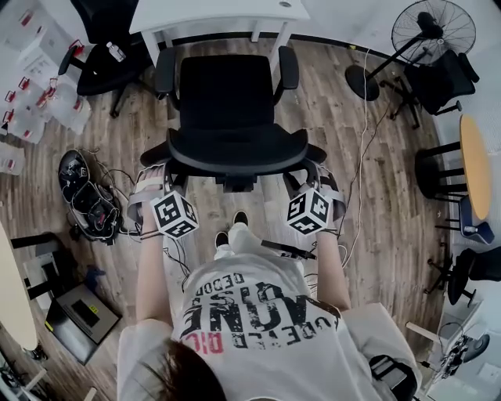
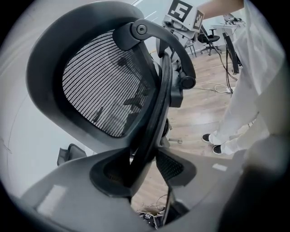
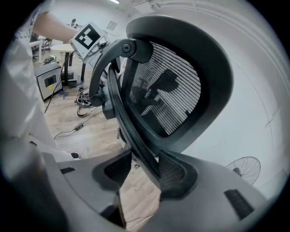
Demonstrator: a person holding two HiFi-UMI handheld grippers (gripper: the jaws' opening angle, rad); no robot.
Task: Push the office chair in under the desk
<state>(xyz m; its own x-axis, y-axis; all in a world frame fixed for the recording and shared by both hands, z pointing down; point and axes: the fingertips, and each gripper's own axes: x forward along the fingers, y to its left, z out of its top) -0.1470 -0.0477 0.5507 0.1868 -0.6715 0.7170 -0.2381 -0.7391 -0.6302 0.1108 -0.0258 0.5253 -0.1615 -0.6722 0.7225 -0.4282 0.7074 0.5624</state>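
Jaws spread: left tool [image 1: 174, 178] and right tool [image 1: 299, 182] being set astride backrest [image 1: 235, 153] rim, nothing pinched; office chair [image 1: 227, 94] likely being pushed toward desk [image 1: 219, 14] beyond backrest.

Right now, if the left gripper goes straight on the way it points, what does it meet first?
The chair's back frame: its edge stands between the left gripper's open jaws, so it would likely press on that almost at once.

Person's wearing a white tee [image 1: 258, 313] with big black and red lettering (upside down from up here), pale trousers [image 2: 240, 122] and black shoes [image 1: 240, 218]. Left tongs [image 1: 166, 178] and right tongs [image 1: 304, 182] are grey, each carrying a black-and-white marker cube [image 1: 174, 214].
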